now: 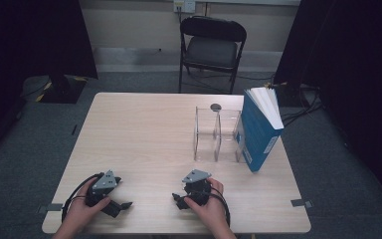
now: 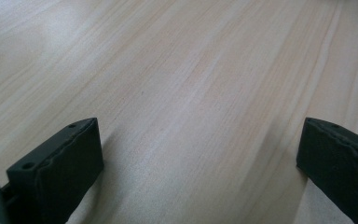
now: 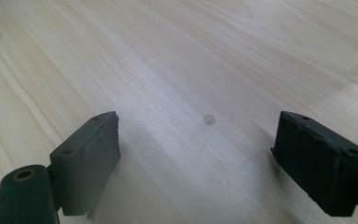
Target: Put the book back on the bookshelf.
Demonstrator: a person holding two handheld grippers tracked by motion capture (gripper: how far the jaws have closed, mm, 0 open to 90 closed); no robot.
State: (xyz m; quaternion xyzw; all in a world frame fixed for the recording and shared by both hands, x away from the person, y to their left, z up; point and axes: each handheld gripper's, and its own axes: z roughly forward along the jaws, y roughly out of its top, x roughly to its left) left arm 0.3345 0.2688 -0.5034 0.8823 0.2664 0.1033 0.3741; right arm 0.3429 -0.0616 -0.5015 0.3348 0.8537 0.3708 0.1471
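My left gripper [image 1: 110,196] rests low over the near left part of the light wooden table [image 1: 144,129], held by a hand. Its two black jaws stand wide apart in the left gripper view, and the left gripper [image 2: 200,135] has only bare wood between them. A hand holds my right gripper [image 1: 191,191] near the front middle of the table. The right gripper [image 3: 199,123] is open too, with bare wood and a small round mark [image 3: 209,119] between its jaws.
A blue book [image 1: 258,132] stands upright at the right, against a clear acrylic holder [image 1: 216,134]. A small dark round object [image 1: 215,107] lies behind the holder. A black folding chair [image 1: 211,45] stands beyond the far edge. Cables trail from both grippers.
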